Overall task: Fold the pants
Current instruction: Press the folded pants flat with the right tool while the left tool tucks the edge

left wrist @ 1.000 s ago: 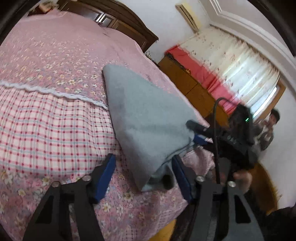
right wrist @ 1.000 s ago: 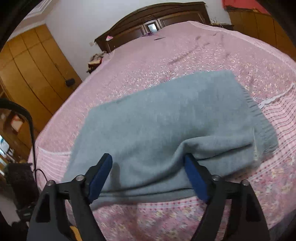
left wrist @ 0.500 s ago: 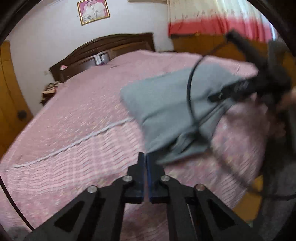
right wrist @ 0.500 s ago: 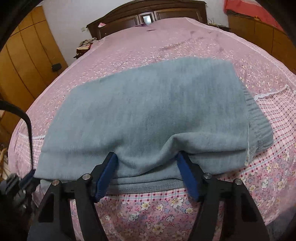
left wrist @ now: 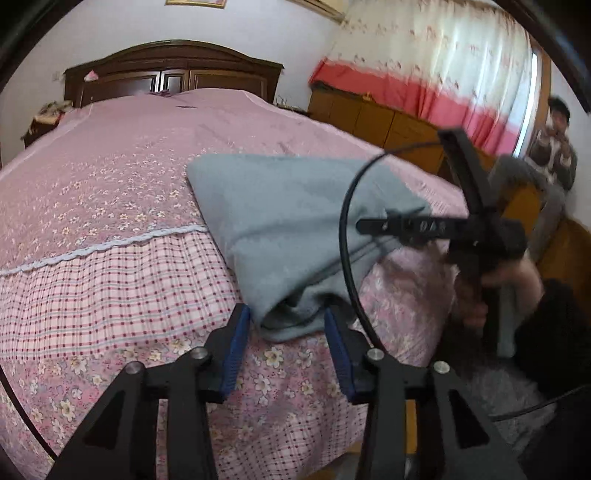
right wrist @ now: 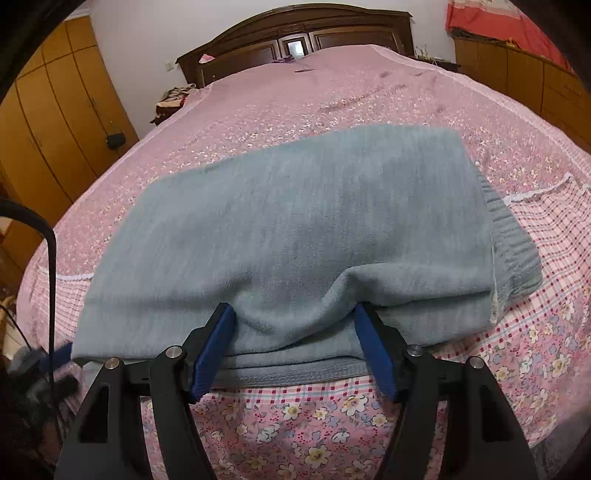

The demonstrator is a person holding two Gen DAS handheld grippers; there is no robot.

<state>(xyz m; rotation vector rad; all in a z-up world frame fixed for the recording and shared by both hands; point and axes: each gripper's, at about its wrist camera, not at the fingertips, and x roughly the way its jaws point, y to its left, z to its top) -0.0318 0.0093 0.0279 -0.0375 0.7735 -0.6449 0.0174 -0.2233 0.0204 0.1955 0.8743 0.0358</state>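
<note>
Grey folded pants [left wrist: 291, 221] lie on the pink floral bedspread [left wrist: 110, 177], near the bed's front edge. My left gripper [left wrist: 286, 332] straddles their near corner; its jaws are opening and the blue pads stand clear of the cloth. In the right wrist view the pants [right wrist: 303, 221] fill the middle, with the ribbed waistband at the right. My right gripper [right wrist: 297, 345] is shut on the thick folded front edge, which bunches up between its pads. From the left wrist view the right gripper [left wrist: 373, 236] reaches in from the right, held by a hand [left wrist: 491, 288].
A dark wooden headboard [right wrist: 295, 33] stands at the far end of the bed. Wooden wardrobes [right wrist: 48, 110] line the left, low cabinets [left wrist: 373, 118] under a curtain the right. A person [left wrist: 557, 147] stands by the window. A black cable [left wrist: 347, 236] loops across the pants.
My left gripper was open beside the pants, then shut on nothing in front of them, and now stands open around their near corner. My right gripper has narrowed onto the folded edge.
</note>
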